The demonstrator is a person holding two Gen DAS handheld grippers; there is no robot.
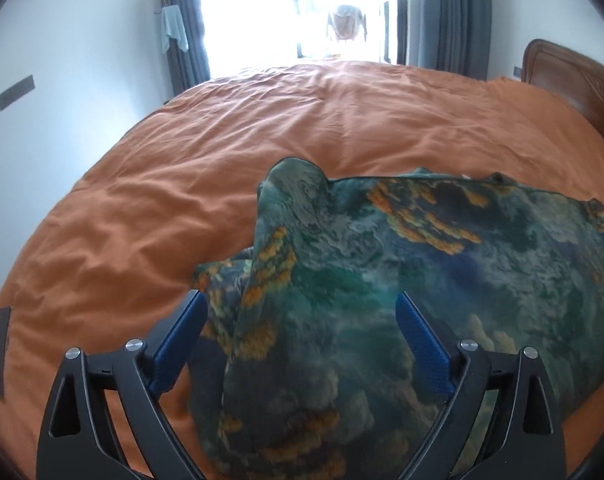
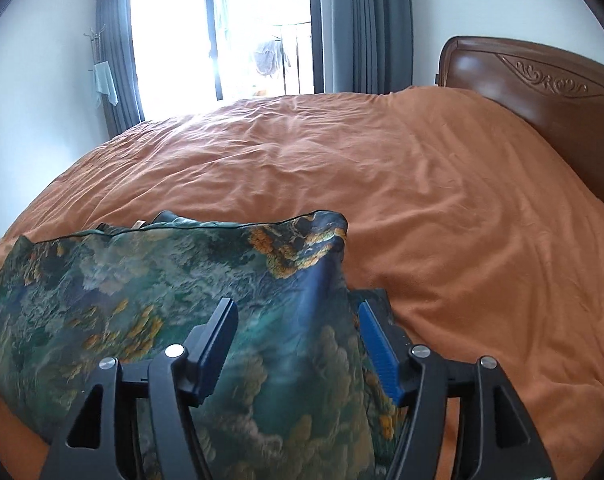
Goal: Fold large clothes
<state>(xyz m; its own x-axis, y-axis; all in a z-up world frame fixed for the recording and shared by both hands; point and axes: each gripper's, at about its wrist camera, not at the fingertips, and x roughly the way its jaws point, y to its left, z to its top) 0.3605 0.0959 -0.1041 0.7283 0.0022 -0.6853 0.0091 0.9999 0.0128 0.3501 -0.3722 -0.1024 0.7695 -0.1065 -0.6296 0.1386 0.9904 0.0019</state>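
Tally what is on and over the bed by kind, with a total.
Patterned green garment: 1, lying on the bed
Orange bedcover: 1
Grippers: 2, left gripper and right gripper, both open above the garment, pads not pressing it
Total: 4

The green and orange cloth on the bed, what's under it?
The orange bedcover shows all around the patterned cloth, so the cloth lies on it. Its own folded layers sit underneath too. Anything else beneath is covered and can't be seen.
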